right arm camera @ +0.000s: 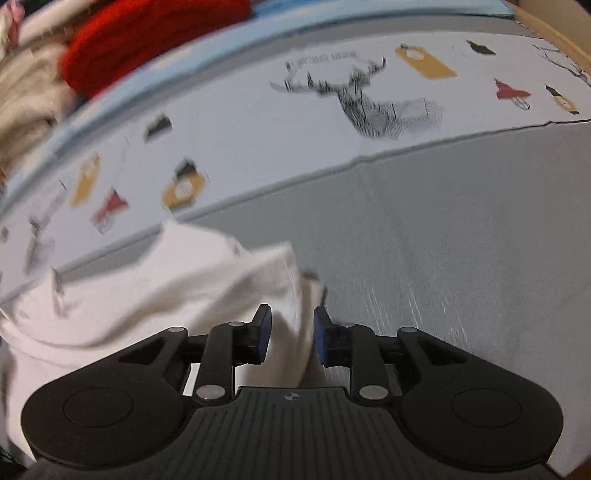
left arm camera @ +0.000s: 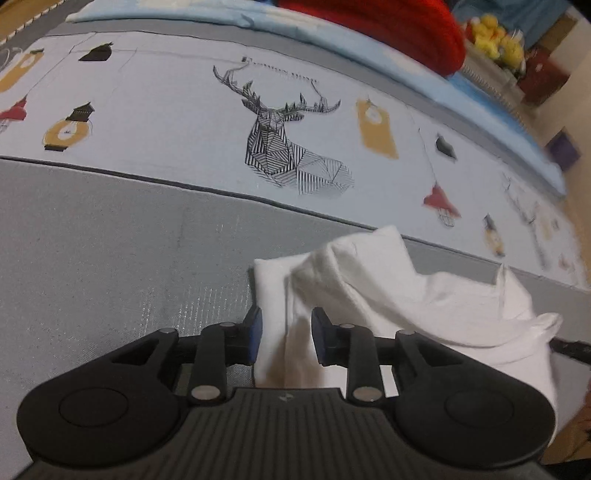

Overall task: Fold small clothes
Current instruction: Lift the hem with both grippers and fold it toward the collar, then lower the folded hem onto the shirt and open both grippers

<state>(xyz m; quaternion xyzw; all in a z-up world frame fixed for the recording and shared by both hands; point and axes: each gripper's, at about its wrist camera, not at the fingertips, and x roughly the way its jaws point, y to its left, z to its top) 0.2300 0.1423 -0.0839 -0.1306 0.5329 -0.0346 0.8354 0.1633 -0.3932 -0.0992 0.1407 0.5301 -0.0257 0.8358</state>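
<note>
Left tongs [left arm camera: 286, 334]: jaws part open, white garment [left arm camera: 369, 291] bunched between the blue pads; whether they pinch it, cannot tell.
Right tongs [right arm camera: 291, 334]: same gap, a fold of the white garment [right arm camera: 166, 288] between the pads; grip unclear, view blurred.
Garment: white, crumpled, lifted in folds between both tongs, over the grey part of the bed cover [left arm camera: 110, 240].
Behind: deer print [left arm camera: 288, 144], red knit [left arm camera: 399, 26].
</note>
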